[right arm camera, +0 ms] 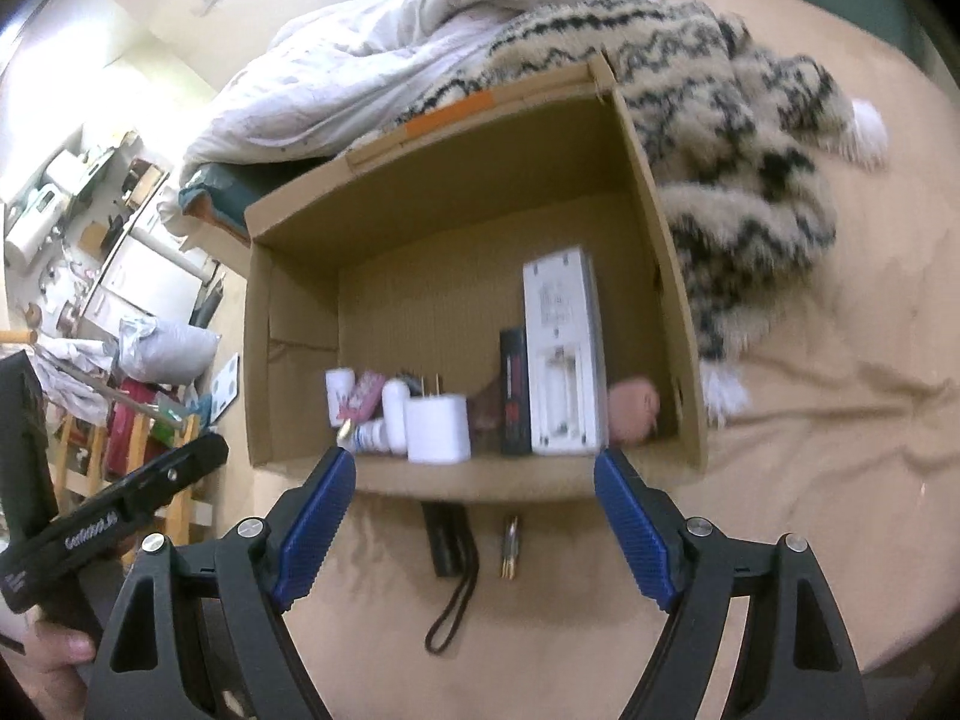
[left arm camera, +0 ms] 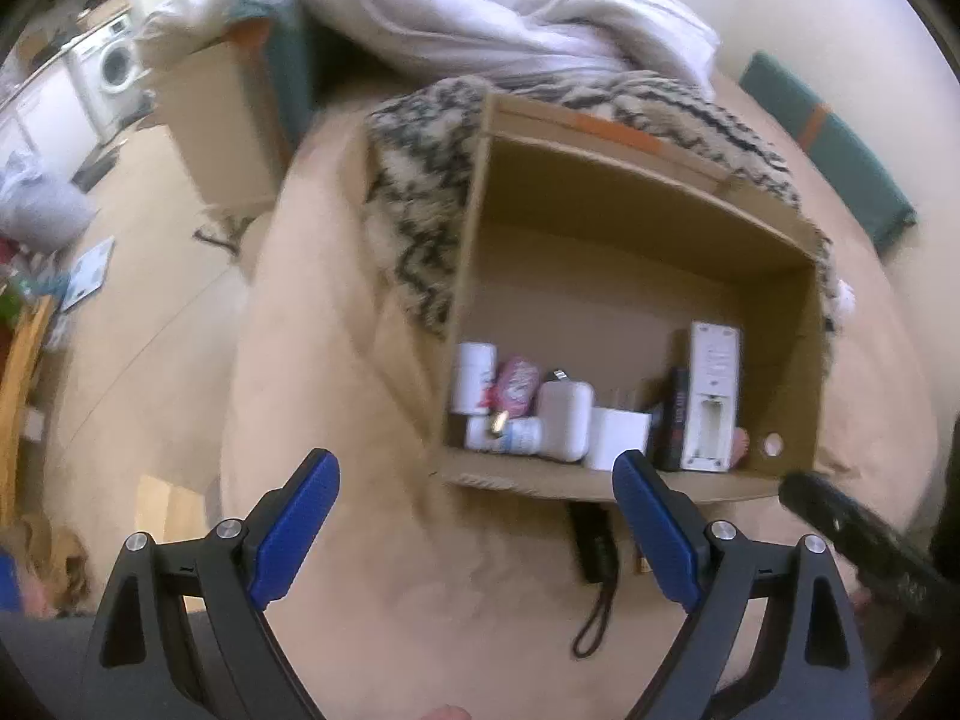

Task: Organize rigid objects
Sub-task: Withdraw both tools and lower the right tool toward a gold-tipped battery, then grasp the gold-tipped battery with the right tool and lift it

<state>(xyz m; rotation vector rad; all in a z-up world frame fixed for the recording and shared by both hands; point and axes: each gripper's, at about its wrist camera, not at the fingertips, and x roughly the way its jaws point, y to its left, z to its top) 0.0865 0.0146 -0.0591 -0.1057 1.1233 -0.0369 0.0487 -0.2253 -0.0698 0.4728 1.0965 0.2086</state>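
Two grippers hover side by side over a bed with a tan cover [right arm camera: 780,480], both tilted down toward an open cardboard box [right arm camera: 300,312] that sits on it. The left gripper [left arm camera: 477,516] has its blue pads spread wide with nothing between them; the right gripper [right arm camera: 474,516] is just as wide apart and equally empty.

Along the box's near wall the small things are lined up. At the left end stand a white bottle [left arm camera: 474,375] and a pink packet [left arm camera: 515,387], with another small white bottle [left arm camera: 510,435] lying in front of them. Next come a rounded white case [left arm camera: 564,420] and a white plug adapter [right arm camera: 437,427]. Toward the right end a thin dark box [right arm camera: 515,396] stands upright against a tall white remote [right arm camera: 561,354] with its battery bay uncovered, and a pink rounded thing [right arm camera: 633,414] sits in the near right corner.

Outside the box, on the cover just in front of its near wall, lie a black device with a wrist strap [right arm camera: 447,546] and, close beside it, a small metallic piece [right arm camera: 510,546]; both lie between the right gripper's pads in its view, well short of them.

Behind the box are a patterned fleece blanket [right arm camera: 720,120] and a white duvet [right arm camera: 372,60].
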